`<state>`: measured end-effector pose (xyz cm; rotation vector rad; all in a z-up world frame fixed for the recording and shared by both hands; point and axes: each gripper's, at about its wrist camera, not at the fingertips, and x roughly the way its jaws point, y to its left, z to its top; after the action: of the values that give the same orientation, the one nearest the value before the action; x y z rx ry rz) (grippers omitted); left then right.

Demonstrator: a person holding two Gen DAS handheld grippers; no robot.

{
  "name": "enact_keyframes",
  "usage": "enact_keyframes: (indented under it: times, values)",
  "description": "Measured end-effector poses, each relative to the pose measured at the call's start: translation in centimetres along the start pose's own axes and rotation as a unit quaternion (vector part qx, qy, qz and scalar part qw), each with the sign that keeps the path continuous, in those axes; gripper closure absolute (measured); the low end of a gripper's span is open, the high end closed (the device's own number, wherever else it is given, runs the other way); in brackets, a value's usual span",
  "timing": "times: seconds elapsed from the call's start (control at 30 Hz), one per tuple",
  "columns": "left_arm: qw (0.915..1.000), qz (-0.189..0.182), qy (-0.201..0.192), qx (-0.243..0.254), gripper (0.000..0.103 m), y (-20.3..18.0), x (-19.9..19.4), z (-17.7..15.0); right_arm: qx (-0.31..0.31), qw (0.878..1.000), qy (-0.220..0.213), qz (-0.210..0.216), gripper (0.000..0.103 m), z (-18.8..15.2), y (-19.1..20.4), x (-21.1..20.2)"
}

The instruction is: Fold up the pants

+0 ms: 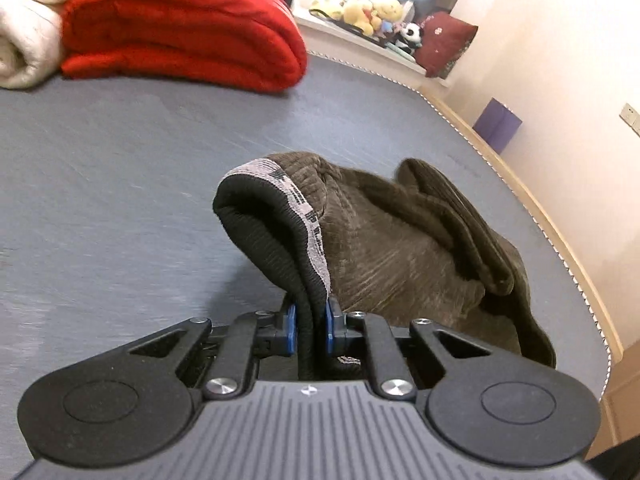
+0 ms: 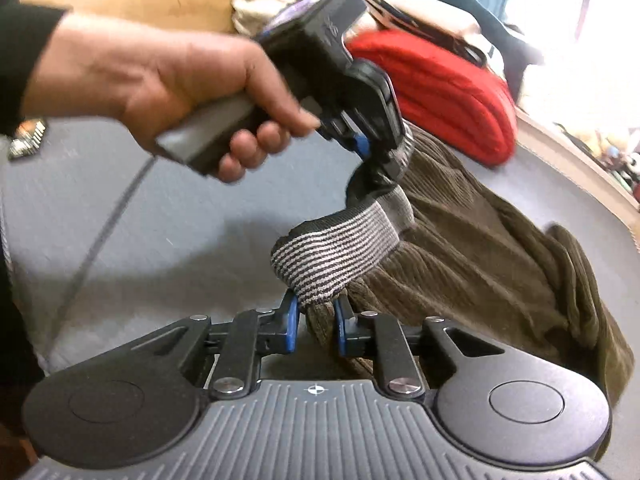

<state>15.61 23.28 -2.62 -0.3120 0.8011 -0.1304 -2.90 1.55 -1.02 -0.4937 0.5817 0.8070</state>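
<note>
The brown corduroy pants (image 1: 400, 248) have a grey-and-black striped elastic waistband (image 1: 308, 216) and trail over the grey bed. My left gripper (image 1: 311, 326) is shut on the waistband, which loops up from its blue pads. In the right wrist view my right gripper (image 2: 316, 322) is shut on another part of the waistband (image 2: 332, 252), with the pants (image 2: 480, 264) hanging away to the right. The left gripper (image 2: 380, 152), held in a hand, also shows there, clamped on the waistband just above. The two grippers are close together.
A folded red blanket (image 1: 180, 28) and a cream blanket (image 1: 24, 28) lie at the far side of the grey bed (image 1: 120, 184). The bed's edge (image 1: 520, 184) runs along the right, beside a wall. Plush toys (image 1: 372, 12) sit on a ledge beyond.
</note>
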Motion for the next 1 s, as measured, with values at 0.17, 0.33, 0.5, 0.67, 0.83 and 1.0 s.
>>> enact_keyframes:
  times: [0.17,0.33,0.5,0.67,0.83,1.0]
  values:
    - [0.9992,0.036,0.004,-0.015,0.09,5.9,-4.4,-1.3,-0.025,0.998,-0.018,0.056,0.086,3.4,6.9,1.1]
    - [0.9968,0.066,0.021,-0.04,0.089,11.1,-7.3,-2.5,-0.018,0.995,-0.002,0.101,0.086,5.7,12.0,4.5]
    - [0.993,0.106,0.007,-0.051,0.082,13.2,-10.0,-1.8,-0.002,0.997,0.06,0.055,0.08,5.3,13.2,8.0]
    - [0.9935,0.101,-0.013,-0.05,0.054,10.5,-11.8,-0.5,0.078,0.995,0.023,0.052,0.08,3.0,6.3,3.6]
    - [0.9941,0.108,0.0,0.003,0.049,4.7,-10.3,-0.3,0.151,0.987,0.038,-0.031,0.061,0.4,-4.3,1.5]
    - [0.9931,0.109,0.013,0.04,0.048,1.1,-9.6,-1.0,0.292,0.946,0.075,-0.121,0.061,-2.6,-15.8,3.3]
